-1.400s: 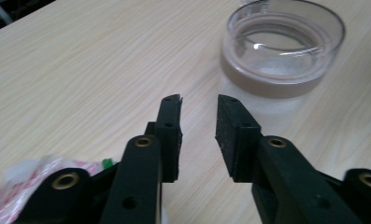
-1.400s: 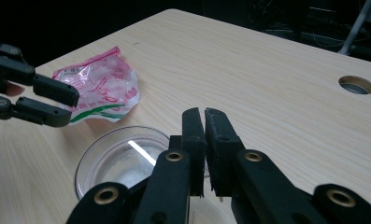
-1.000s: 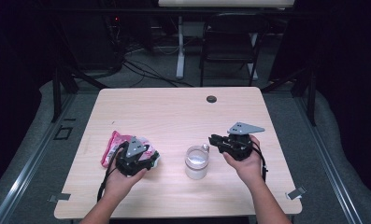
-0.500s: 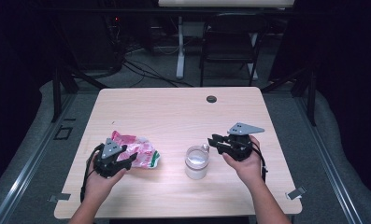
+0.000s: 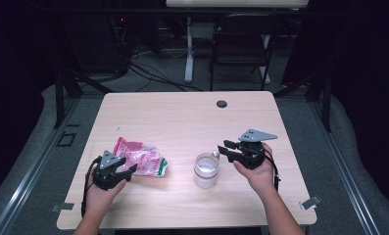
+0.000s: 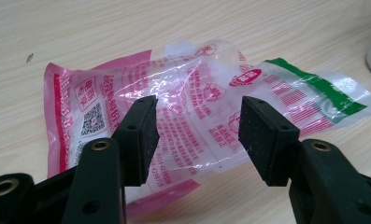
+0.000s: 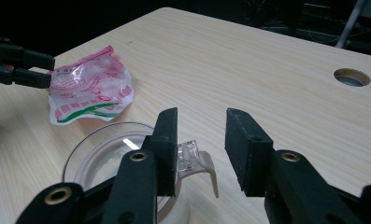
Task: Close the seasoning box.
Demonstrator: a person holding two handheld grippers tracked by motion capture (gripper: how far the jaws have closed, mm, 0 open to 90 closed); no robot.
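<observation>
Left gripper view: left hand-held gripper, jaws spread & just widened, nothing pinched; plastic bag lies flat on counter straight ahead, long axis crosswise. Right hand-held gripper, jaws apart, beside cup, farther from bag.

Plastic bag on the table, left of the jar, both near its front edge.

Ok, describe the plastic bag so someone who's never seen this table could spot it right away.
On the wooden table, look near the front left, just ahead of the left gripper. The bag lies flat there: crinkled clear plastic with pink print and a green stripe, unlike the clear cup beside it.
</observation>
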